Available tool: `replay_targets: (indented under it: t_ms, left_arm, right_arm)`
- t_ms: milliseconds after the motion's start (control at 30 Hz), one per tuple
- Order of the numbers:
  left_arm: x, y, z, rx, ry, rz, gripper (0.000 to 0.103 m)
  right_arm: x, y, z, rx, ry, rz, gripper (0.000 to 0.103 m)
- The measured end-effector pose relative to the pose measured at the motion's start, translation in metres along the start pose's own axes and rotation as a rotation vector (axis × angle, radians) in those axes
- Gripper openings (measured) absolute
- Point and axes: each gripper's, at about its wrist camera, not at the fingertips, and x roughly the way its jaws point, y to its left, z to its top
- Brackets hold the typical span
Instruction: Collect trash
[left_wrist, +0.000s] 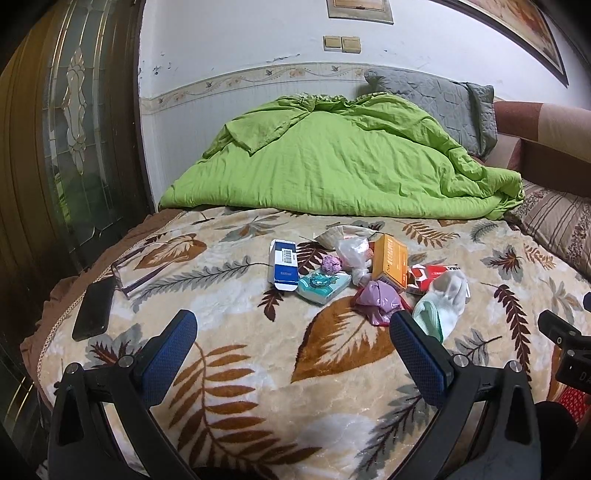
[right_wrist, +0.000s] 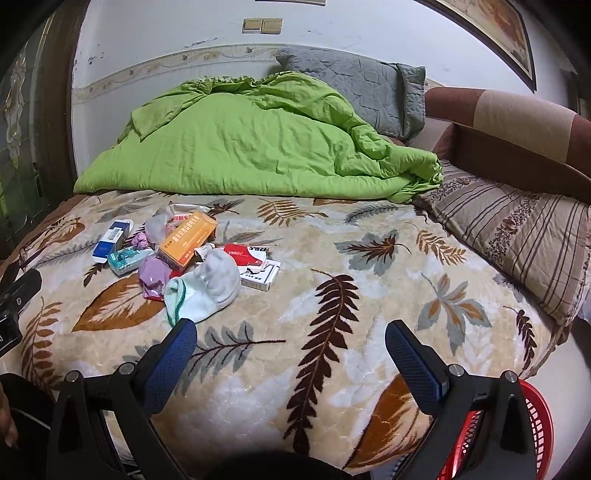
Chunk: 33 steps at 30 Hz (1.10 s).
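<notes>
Nothing looks collected yet. The whole heap of trash lies on the bed, ahead of both grippers, and neither holds anything. The left gripper has its jaws wide apart and empty; the right gripper likewise stands spread over bare blanket.

Straight ahead of the left jaws lie a blue-and-white box, a teal tissue pack, an orange box, crumpled clear plastic, a purple wrapper and a red-and-white packet. A white sock lies just beyond the left gripper's right finger, touching the heap; it is probably not rubbish. Seen from the right gripper, the heap sits ahead and to the left, the sock nearest.

A red basket shows below and right of the right jaws, off the bed's edge, likely the bin.

Left of the left jaws, well apart from the heap, lie a black phone and glasses, to be left alone. A green quilt is piled beyond the heap. Nothing blocks the reach.
</notes>
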Motion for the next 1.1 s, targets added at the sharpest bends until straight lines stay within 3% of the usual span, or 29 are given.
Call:
replay_targets:
  t_ms: [867,1000,1100]
  left_arm:
    - [0.0,-0.001,0.0,0.003,0.003,-0.002,0.103]
    - [0.003,0.0,-0.004,0.002,0.021,-0.011,0.103]
    - [0.008,0.004,-0.004,-0.018,0.045,-0.025,0.103]
  right_arm:
    - [-0.002,0.002,0.0,-0.012,0.0,-0.004,0.103]
    - [0.002,0.001,0.0,-0.018,0.021,0.019,0.103]
    - [0.009,-0.001,0.004,-0.01,0.052,0.086,0.103]
